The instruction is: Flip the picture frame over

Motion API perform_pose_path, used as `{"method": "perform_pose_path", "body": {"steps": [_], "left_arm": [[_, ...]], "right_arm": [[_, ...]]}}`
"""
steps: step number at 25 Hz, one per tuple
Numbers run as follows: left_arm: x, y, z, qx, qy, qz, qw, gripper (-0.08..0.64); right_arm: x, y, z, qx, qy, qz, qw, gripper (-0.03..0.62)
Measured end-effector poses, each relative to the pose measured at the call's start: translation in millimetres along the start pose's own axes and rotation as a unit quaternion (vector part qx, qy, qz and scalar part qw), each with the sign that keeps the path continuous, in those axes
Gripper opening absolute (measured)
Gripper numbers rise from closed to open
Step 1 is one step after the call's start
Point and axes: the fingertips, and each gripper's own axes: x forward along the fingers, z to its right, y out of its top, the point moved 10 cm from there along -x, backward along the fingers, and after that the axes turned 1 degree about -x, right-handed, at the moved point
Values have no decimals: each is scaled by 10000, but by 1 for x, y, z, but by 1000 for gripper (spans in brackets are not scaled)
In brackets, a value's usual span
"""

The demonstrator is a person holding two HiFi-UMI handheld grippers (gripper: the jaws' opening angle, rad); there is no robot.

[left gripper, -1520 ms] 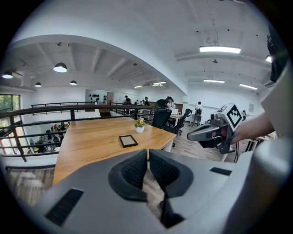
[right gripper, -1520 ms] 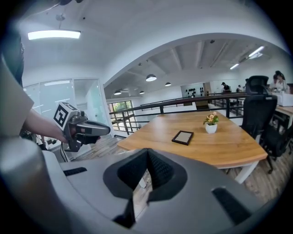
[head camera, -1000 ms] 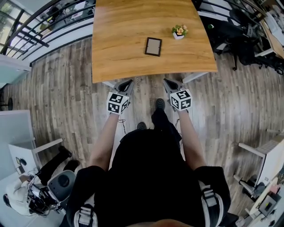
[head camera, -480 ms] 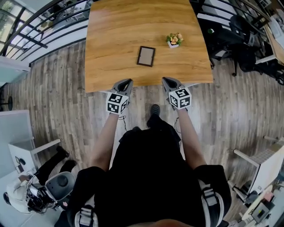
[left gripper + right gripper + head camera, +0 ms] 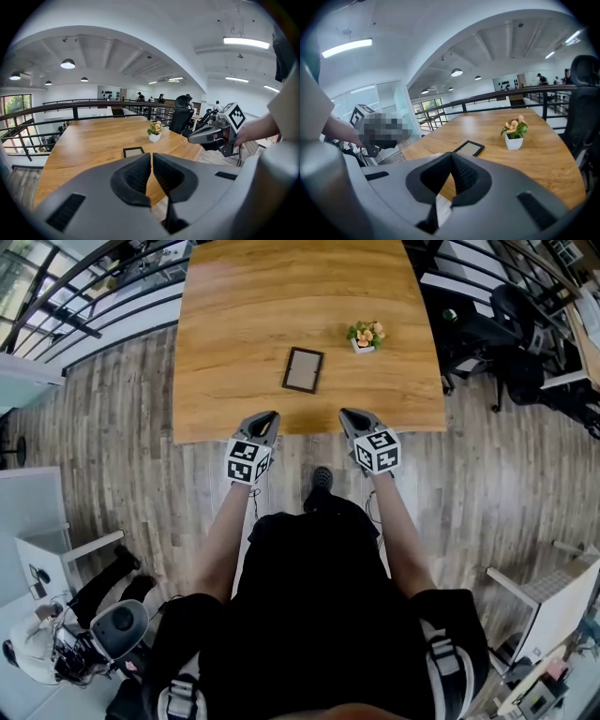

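Observation:
A small dark picture frame [image 5: 304,369] lies flat on the wooden table [image 5: 234,324], a little in from the near edge; it also shows in the left gripper view [image 5: 133,151] and the right gripper view [image 5: 468,148]. My left gripper [image 5: 270,416] hovers at the table's near edge, left of the frame, shut and empty. My right gripper [image 5: 346,414] hovers at the same edge, right of the frame, shut and empty. Neither gripper touches the frame or the table.
A small white pot with flowers [image 5: 364,336] stands on the table behind and right of the frame. Black railings [image 5: 84,296] run at the left, office chairs [image 5: 511,324] stand at the right. Wooden floor lies under me.
Both grippers have come forward to the table's near edge, and the table and frame now sit closer to me in the head view. The jaws stayed shut.

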Motion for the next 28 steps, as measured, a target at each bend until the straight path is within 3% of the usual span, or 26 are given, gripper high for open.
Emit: {"method": "perform_pose_path", "body": {"steps": [15, 28], "left_arm": [[25, 5, 0, -257, 372, -23, 9990, 32], [61, 5, -5, -474, 222, 9, 9986, 32]], "right_arm": [[37, 12, 29, -156, 556, -315, 9978, 8], [49, 11, 43, -97, 491, -578, 9971, 8]]}}
